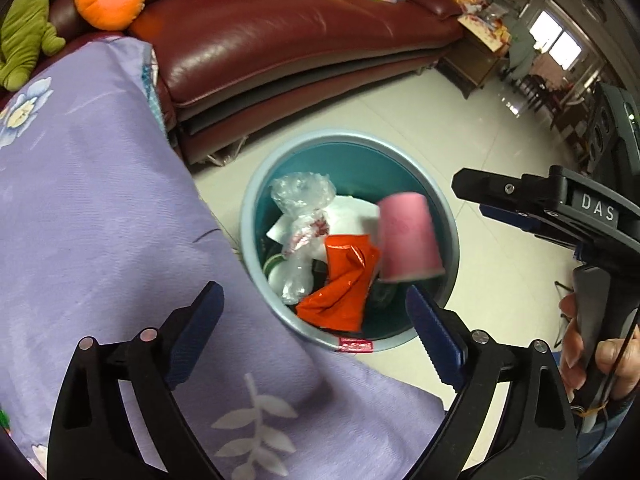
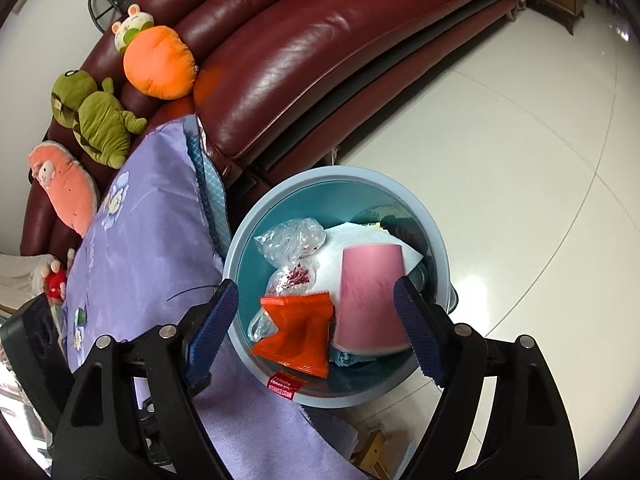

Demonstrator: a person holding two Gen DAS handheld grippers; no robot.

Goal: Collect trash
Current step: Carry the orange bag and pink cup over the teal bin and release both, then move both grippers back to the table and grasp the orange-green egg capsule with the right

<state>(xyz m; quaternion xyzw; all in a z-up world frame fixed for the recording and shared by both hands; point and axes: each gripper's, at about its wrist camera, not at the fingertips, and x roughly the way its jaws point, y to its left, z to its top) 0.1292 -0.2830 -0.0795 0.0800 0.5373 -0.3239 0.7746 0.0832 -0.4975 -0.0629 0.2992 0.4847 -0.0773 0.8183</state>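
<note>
A round teal bin (image 1: 348,137) (image 2: 340,171) stands on the floor by a cloth-covered surface. Inside it lie a crumpled orange-red wrapper (image 1: 344,280) (image 2: 300,328), a clear plastic bag (image 1: 300,194) (image 2: 288,240) and white tissue (image 1: 354,210) (image 2: 356,240). A pink paper cup (image 1: 408,236) (image 2: 368,296), upside down and blurred, is over the bin's right side, with nothing gripping it. My left gripper (image 1: 312,296) hangs open above the bin's near rim. My right gripper (image 2: 316,286) (image 1: 472,198) is also open over the bin, with the cup just beside its right finger (image 2: 416,320).
A purple floral cloth (image 1: 100,220) (image 2: 152,232) overlaps the bin's left edge. A dark red leather sofa (image 1: 280,32) (image 2: 320,40) with plush toys (image 2: 156,62) runs behind. Pale tiled floor (image 2: 520,160) lies to the right. A hand (image 1: 580,344) holds the right gripper's handle.
</note>
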